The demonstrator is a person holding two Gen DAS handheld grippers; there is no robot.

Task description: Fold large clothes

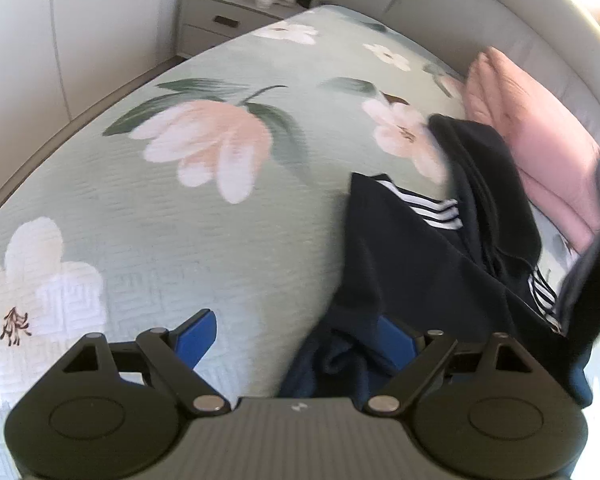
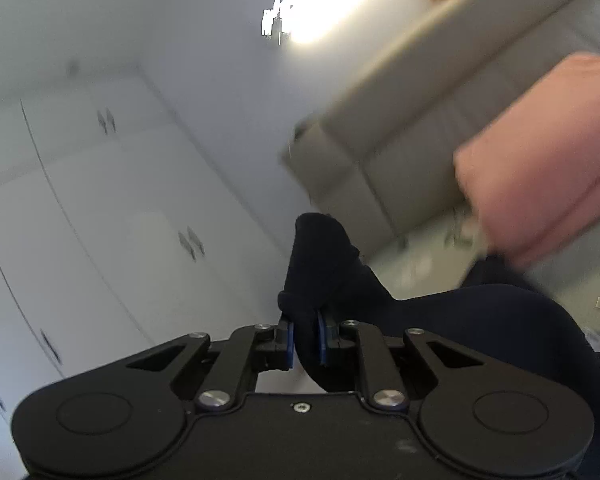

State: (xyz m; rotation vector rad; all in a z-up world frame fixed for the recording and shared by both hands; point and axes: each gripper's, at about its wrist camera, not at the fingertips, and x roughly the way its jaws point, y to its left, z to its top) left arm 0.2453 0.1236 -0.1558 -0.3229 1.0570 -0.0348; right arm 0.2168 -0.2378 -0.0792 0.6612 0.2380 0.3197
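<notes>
A dark navy garment with white stripes lies crumpled on the right side of the floral bed cover. My left gripper is open, low over the bed. Its right blue pad touches a fold of the garment, and its left pad is over bare cover. My right gripper is shut on a bunch of the navy garment and holds it up in the air. The cloth trails down to the right.
A pink folded quilt lies against the padded headboard, blurred pink in the right wrist view. A bedside cabinet with a cup stands at the far corner. White wardrobe doors stand behind.
</notes>
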